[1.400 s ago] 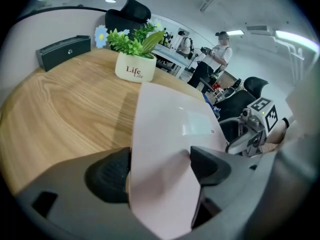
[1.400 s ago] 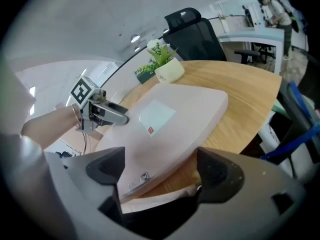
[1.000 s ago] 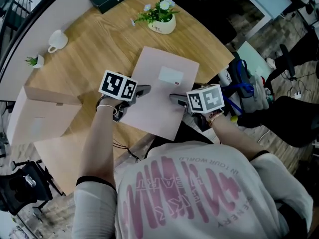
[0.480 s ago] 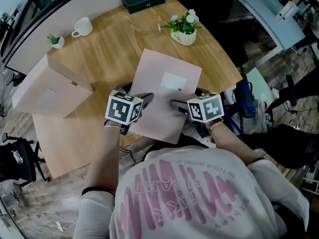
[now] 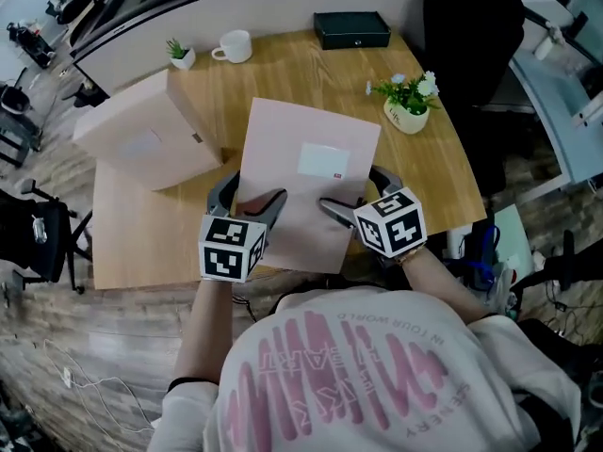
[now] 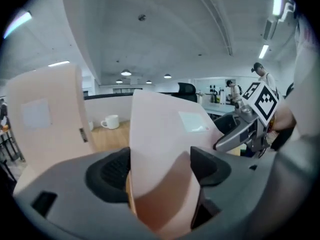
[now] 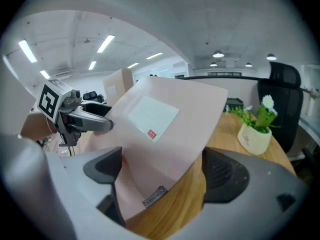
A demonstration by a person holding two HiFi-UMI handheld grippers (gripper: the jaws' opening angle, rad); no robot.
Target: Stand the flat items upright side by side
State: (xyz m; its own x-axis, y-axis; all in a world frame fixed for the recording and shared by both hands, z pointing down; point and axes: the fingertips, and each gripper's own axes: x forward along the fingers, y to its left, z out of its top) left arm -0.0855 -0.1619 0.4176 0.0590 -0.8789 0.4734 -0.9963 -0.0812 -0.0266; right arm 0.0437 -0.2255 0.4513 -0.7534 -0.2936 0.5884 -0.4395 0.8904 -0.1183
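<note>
A flat pink box (image 5: 306, 177) with a white label is tilted up off the wooden table (image 5: 283, 73), its near end raised between both grippers. My left gripper (image 5: 252, 191) straddles the box's left edge, jaws shut on the box (image 6: 165, 129). On the opposite edge my right gripper (image 5: 350, 191) closes over the same box (image 7: 165, 124), one finger over its face, the other behind. A second pink box (image 5: 141, 139) stands tilted on edge at the table's left, apart from both grippers, and shows as the second pink box (image 6: 42, 119) in the left gripper view.
At the back of the table are a white mug (image 5: 233, 45), a small potted plant (image 5: 179, 55) and a black case (image 5: 350, 29). A flower pot (image 5: 407, 102) stands at the right. A black chair (image 5: 28, 234) is off the table's left edge.
The pink box went from lying flat to tilted up, with both grippers drawn toward the table's near edge. The head view swung, bringing the second box further into view.
</note>
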